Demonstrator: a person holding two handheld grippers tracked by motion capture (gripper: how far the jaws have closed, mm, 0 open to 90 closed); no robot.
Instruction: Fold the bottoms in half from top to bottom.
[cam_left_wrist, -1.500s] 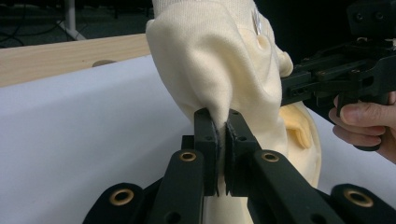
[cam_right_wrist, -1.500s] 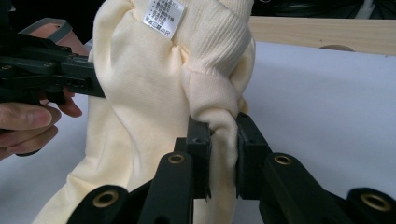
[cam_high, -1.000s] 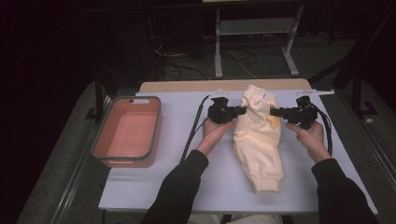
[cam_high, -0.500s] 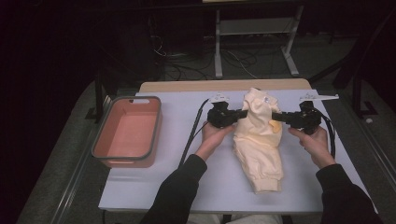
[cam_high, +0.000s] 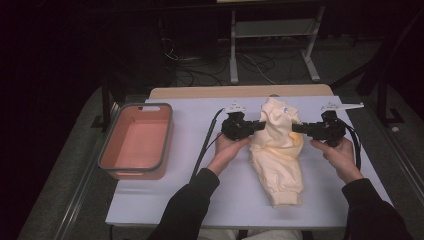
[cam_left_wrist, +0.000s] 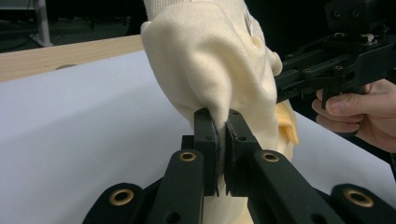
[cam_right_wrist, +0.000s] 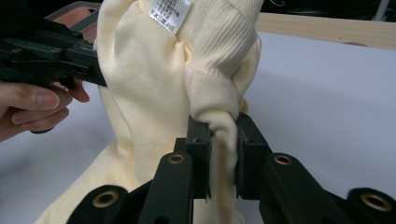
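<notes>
A: Start from the high view. Where is the garment?

B: It lies on the white table, right of the middle, with its far end lifted between the two grippers and its near end flat on the sheet. The left gripper comes at it from the left, the right gripper from the right, and each touches the cloth. A pink tub stands well apart at the table's left edge.

A: And in the left gripper view?

B: The left gripper has its jaws pressed almost together on a thin fold of the cream garment. The cloth rises above the jaws in a bunch. Farther off at the right, the right gripper reaches into the same cloth, with a hand behind it.

A: The right gripper view?

B: The right gripper pinches a thicker roll of the garment, just below a ribbed cuff. A white label sits at the top of the cloth. The left gripper bites the cloth at the left, and fingers wrap its handle.
</notes>
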